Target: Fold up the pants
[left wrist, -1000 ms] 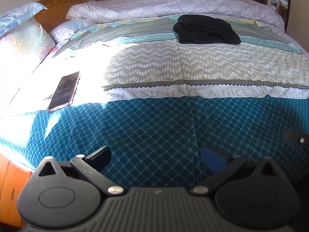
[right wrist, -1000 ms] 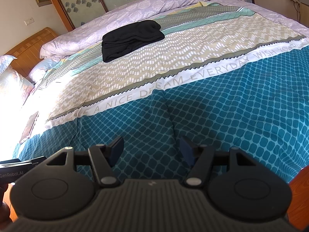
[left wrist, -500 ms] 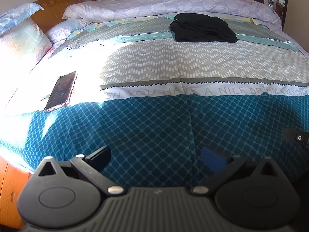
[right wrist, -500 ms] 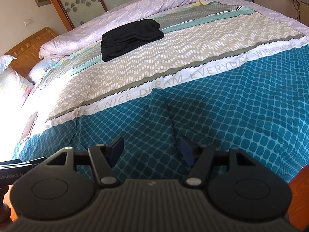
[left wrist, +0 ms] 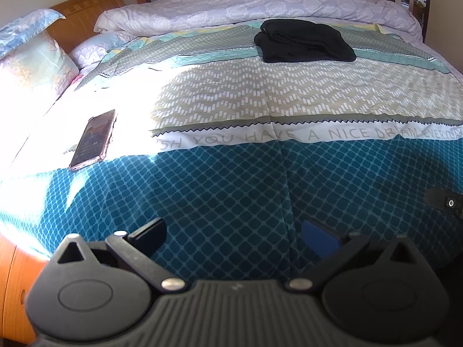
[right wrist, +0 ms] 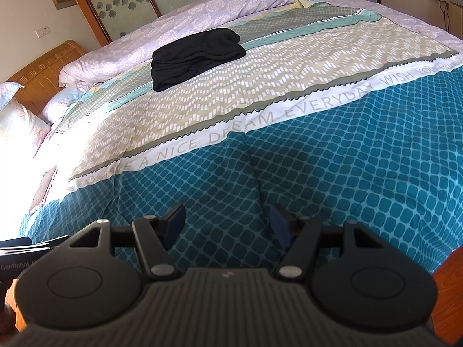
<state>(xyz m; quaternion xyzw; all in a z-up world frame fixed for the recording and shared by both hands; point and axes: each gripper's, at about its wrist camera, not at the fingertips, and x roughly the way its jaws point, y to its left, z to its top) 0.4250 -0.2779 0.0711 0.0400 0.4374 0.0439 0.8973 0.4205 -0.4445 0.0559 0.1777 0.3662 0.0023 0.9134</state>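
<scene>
A wide bed with a wooden headboard [left wrist: 86,5] is covered by a patterned quilt [left wrist: 231,179], teal lattice near, beige zigzag and grey-green bands farther. On it lie folded black pants [left wrist: 303,44] towards the far side, a dark smartphone in a pink case [left wrist: 94,138] in sunlight at left, a bunched lilac duvet [left wrist: 260,5] along the far edge, and floral pillows [left wrist: 31,57] by the headboard.

The left gripper [left wrist: 234,231] and the right gripper [right wrist: 227,219] both angle downward, jaws spread wide, empty.

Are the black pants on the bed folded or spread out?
Folded: the black pants lie as one compact bundle with stacked layers showing at its edge, far across the bed.
</scene>
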